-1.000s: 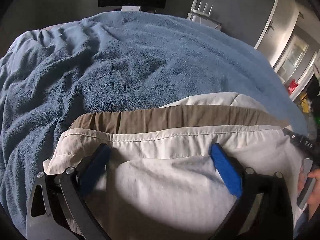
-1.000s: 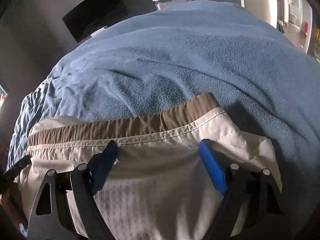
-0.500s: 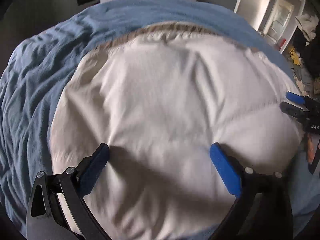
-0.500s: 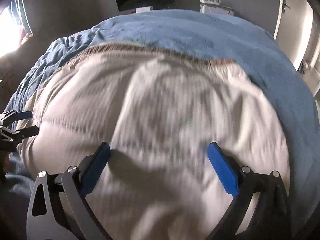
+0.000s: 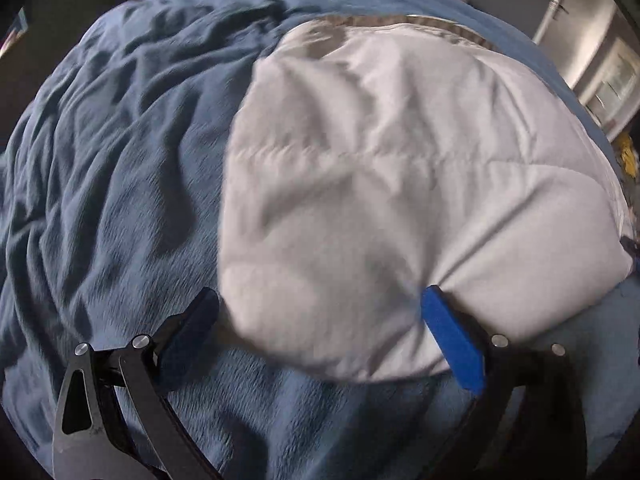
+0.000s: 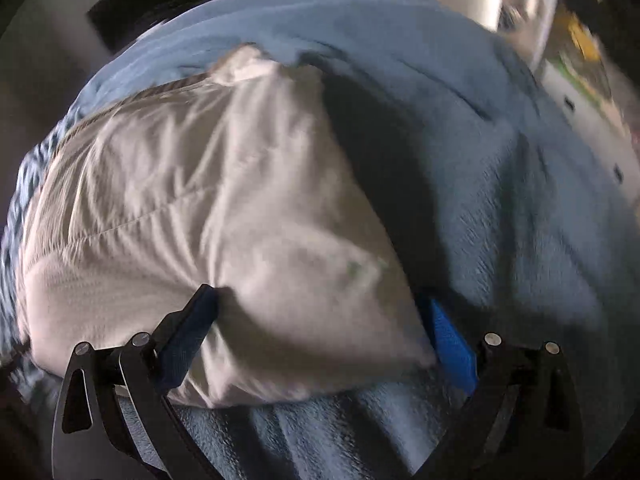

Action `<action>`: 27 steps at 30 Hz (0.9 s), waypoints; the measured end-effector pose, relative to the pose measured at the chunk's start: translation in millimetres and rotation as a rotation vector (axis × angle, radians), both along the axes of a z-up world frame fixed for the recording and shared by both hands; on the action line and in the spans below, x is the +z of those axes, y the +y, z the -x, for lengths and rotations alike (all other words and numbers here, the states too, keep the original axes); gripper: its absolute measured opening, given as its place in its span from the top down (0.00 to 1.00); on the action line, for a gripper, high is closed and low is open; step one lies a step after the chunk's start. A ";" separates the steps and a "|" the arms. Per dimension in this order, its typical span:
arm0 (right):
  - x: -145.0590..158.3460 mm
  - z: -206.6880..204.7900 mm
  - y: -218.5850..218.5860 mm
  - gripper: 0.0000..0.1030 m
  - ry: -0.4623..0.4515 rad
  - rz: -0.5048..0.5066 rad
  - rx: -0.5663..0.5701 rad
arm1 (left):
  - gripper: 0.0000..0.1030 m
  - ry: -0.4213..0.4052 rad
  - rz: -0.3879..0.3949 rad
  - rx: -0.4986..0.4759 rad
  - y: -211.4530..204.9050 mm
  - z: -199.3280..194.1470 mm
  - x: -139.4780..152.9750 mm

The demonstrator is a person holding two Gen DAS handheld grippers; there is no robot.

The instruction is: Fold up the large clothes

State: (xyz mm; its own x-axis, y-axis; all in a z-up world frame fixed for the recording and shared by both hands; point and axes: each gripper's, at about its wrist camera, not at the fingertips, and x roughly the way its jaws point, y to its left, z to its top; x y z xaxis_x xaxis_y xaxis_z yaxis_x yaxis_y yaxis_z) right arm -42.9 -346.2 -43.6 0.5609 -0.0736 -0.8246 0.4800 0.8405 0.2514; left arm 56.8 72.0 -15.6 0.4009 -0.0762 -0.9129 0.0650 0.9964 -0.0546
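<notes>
A cream folded garment (image 5: 400,180) with a brown waistband (image 5: 400,22) along its far edge lies on the blue blanket (image 5: 120,160). My left gripper (image 5: 320,300) stands open over the garment's near left corner, its blue pads wide apart with the cloth edge between them. In the right wrist view the same garment (image 6: 200,200) fills the left half, blurred by motion. My right gripper (image 6: 318,300) is open too, straddling the near right corner. Neither gripper pinches the cloth.
The blue blanket (image 6: 520,220) covers the whole bed and is wrinkled at the left. A door and pale cabinets (image 5: 600,60) stand at the far right. A dark screen (image 6: 132,12) sits beyond the bed's far edge. Yellow clutter (image 6: 584,40) lies off the right side.
Both grippers drew back from the waistband to the garment's near edge, the left drifting left and the right drifting right. The right jaws widened slightly. The garment now lies folded flat.
</notes>
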 end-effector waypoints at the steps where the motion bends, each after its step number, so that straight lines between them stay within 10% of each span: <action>1: 1.9 5.8 -3.7 0.08 -0.004 -0.005 -0.030 | 0.05 0.000 -0.001 0.026 4.8 2.4 1.9; 17: 98.9 63.6 110.5 0.07 -0.366 0.335 0.096 | 0.06 -0.300 -0.065 -0.124 -60.9 77.4 64.2; 27: 66.5 89.1 145.5 0.07 -0.260 0.234 0.225 | 0.06 -0.293 0.008 -0.104 -75.9 116.2 64.0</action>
